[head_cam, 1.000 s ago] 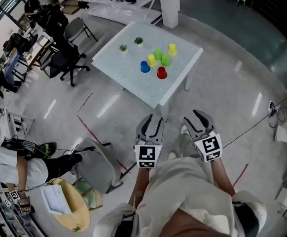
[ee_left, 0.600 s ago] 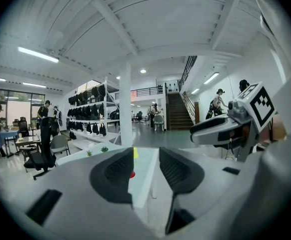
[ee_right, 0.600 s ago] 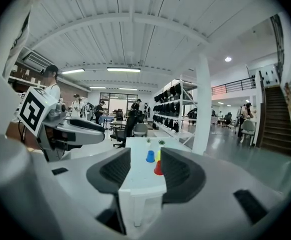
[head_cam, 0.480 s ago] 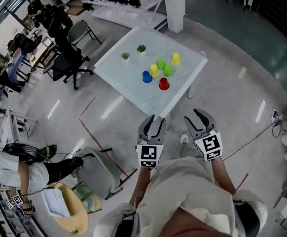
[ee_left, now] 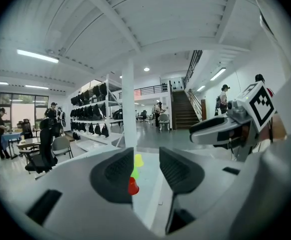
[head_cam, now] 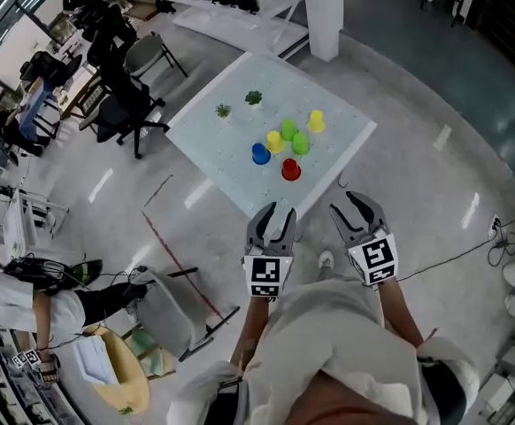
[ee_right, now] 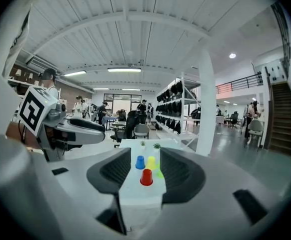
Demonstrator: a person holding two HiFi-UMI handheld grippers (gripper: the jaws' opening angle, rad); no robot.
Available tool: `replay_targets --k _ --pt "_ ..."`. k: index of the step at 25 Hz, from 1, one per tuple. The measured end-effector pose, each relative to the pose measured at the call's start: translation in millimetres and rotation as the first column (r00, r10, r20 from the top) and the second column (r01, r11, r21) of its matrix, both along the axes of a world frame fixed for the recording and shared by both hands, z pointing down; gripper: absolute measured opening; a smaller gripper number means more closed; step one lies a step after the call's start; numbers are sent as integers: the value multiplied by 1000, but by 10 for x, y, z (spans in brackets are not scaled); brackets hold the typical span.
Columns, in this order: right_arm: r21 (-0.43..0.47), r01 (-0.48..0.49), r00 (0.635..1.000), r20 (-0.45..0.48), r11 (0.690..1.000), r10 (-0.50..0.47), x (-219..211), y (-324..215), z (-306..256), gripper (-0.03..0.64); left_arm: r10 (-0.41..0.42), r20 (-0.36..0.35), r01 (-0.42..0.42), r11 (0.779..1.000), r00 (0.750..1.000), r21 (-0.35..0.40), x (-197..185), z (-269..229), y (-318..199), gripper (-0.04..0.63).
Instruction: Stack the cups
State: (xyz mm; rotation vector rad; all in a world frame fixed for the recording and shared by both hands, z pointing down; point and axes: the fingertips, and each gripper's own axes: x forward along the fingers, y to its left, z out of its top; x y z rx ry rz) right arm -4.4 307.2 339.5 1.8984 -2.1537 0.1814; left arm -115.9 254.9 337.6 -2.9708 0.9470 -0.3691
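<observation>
Several upside-down cups stand on the white table: a blue one, a red one, two yellow ones and two green ones. Both grippers hang in the air short of the table's near corner, held above the floor. My left gripper is open with nothing between its jaws; through its gap I see the red cup far off. My right gripper has its jaws closing on nothing; the red cup and the blue cup show beyond them.
Two small potted plants stand at the table's far side. A white pillar rises behind the table. Office chairs are at its left, a grey chair on the floor near my left, and a cable at the right.
The table and cups have come closer to both grippers and lie lower in the head view, as the person walks toward them. Both grippers keep their place before the body.
</observation>
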Motion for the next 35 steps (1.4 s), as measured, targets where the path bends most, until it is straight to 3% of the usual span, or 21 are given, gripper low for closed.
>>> replay_targets --k 13,35 --pt "-4 42 998 44 999 -42 785 -447 32 173 -59 43 59 998 997 -3 665 -30 -332 167" --pt "-16 27 998 58 1000 -26 1140 -1043 164 172 -34 49 35 999 998 -16 1113 155 -971 167"
